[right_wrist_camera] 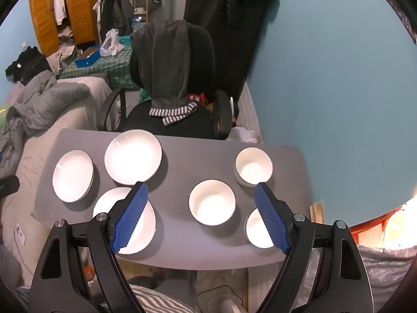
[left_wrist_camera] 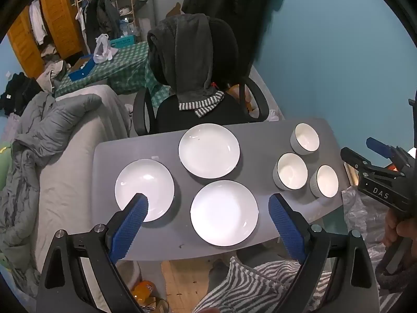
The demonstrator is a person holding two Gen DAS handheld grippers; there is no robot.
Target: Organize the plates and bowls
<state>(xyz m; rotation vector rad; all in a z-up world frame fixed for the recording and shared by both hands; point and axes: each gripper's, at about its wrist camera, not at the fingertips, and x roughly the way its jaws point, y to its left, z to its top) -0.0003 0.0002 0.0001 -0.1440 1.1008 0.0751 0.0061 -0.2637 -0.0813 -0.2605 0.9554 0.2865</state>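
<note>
Both claws stand wide open and empty above the near edge of the grey desk [left_wrist_camera: 161, 240]. Left claw [left_wrist_camera: 208, 206] hovers over the near plate [left_wrist_camera: 224, 212], its blue pads [left_wrist_camera: 130, 224] spread either side. Two more white plates lie flat and apart: one at 9 o'clock [left_wrist_camera: 144, 189], one at 12 o'clock [left_wrist_camera: 209, 150]. Right claw [right_wrist_camera: 200, 195] frames the middle bowl [right_wrist_camera: 212, 202]; a second bowl [right_wrist_camera: 253, 166] sits at 1 o'clock, a third [right_wrist_camera: 256, 230] at 5 o'clock, partly behind a pad. All three bowls stand upright, separate, right of the plates. Beyond the desk stands an office chair [left_wrist_camera: 208, 52] draped with dark clothing.
</note>
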